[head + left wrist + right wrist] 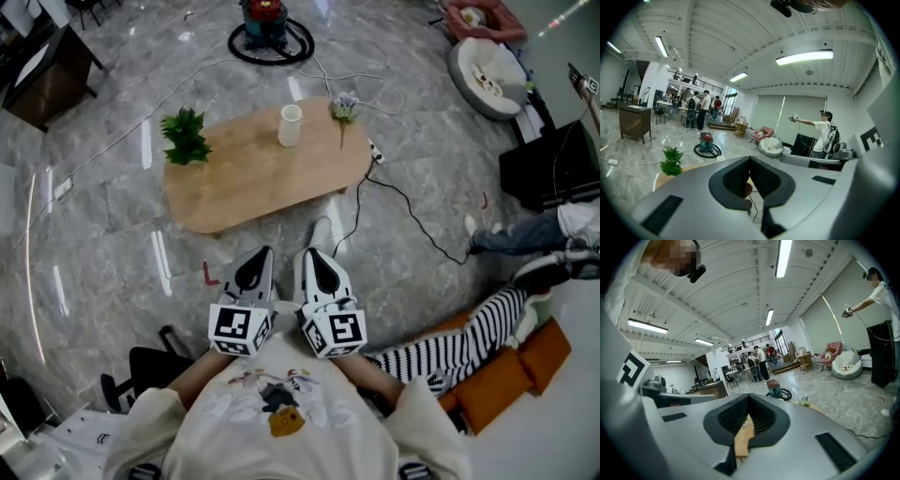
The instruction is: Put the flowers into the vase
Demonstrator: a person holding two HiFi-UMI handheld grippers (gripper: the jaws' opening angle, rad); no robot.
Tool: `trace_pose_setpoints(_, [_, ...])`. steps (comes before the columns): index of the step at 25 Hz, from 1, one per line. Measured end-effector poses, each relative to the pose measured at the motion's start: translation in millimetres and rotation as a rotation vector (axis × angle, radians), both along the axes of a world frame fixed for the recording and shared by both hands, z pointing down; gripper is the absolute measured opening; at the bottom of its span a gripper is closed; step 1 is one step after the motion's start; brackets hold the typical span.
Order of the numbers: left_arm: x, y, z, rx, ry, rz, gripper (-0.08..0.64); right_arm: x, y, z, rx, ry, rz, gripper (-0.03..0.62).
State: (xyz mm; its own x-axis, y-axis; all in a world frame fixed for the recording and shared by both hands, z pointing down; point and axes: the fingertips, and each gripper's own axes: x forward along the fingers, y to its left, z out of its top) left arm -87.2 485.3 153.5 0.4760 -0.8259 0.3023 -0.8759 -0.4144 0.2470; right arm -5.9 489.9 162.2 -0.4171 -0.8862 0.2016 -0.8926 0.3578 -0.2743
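Head view looks steeply down on a cream sweatshirt, with the two grippers held side by side just in front of it, both over the grey marble floor (112, 216) and short of the table; the left hand-held gripper (262, 253) has its jaws brought together with nothing between them, which the left gripper view confirms, the pad tips meeting at (750, 159); the right hand-held gripper (314, 253) is likewise closed and empty, its tips touching in its own view. Beyond them lies an oval wooden tabletop (244, 183); a green plant (185, 136) stands at its left end; the white vase (291, 125) stands upright near the far edge, towards the right; the flowers (344, 108) lie flat on the tabletop at its far right corner, beside the vase but apart from it, stem pointing towards the near side. A black cable (403, 211) trails across the floor from the table's right end; farther off, past the tabletop, sits a red and teal vacuum cleaner (265, 17) ringed by its black hose.
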Motion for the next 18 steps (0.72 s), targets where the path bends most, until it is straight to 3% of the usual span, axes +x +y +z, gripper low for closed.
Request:
trace_pose_setpoints(6, [37.7, -76.7, 5.8, 0.002, -0.025, -0.005, 0.009, 44.1, -77.3, 10.8, -0.011, -0.021, 0.015, -0.003])
trace_pose_setpoints(18, [150.0, -242.4, -12.8, -0.029, -0.067, -0.002, 0.009, 158.7, -249.6, -5.5, -0.039, -0.06, 0.006, -0.003])
